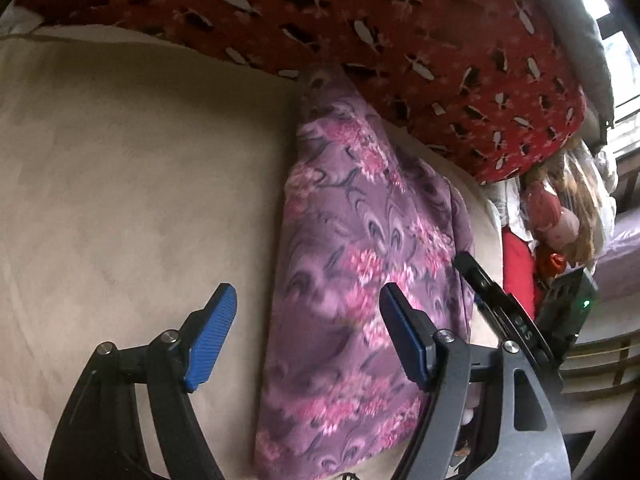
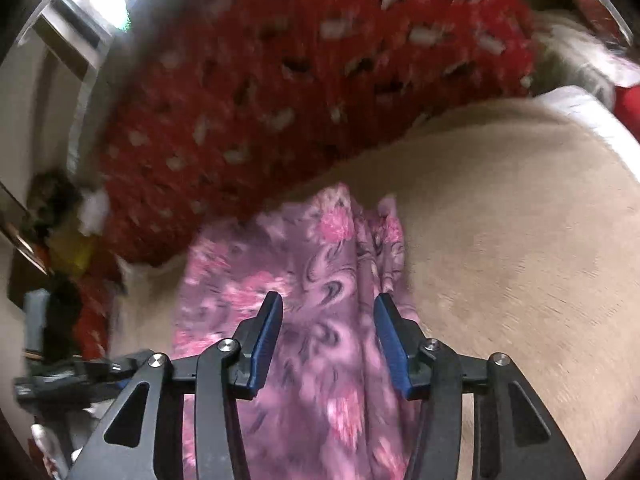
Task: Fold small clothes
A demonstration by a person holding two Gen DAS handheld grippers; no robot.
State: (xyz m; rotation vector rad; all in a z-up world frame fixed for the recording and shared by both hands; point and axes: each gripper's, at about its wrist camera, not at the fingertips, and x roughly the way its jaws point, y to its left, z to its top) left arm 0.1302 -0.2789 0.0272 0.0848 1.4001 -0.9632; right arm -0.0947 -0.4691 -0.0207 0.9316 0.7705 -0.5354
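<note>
Nearest me: left gripper [image 1: 308,336], fingers spread and empty. Right gripper [image 2: 327,336], fingers parted over the cloth, pinching nothing. One purple floral garment [image 1: 360,280], a folded strip on the beige bed [image 1: 120,180], far end by one red patterned pillow [image 1: 400,40]. I judge each next pinch should take all layers at the edge.

A beige bed cover [image 1: 132,168] fills most of the surface. Along its far edge lies a red patterned blanket [image 1: 400,40]. Beyond the right corner, daylight comes through a window [image 1: 624,60], above a pile of bags and toys [image 1: 560,216].
</note>
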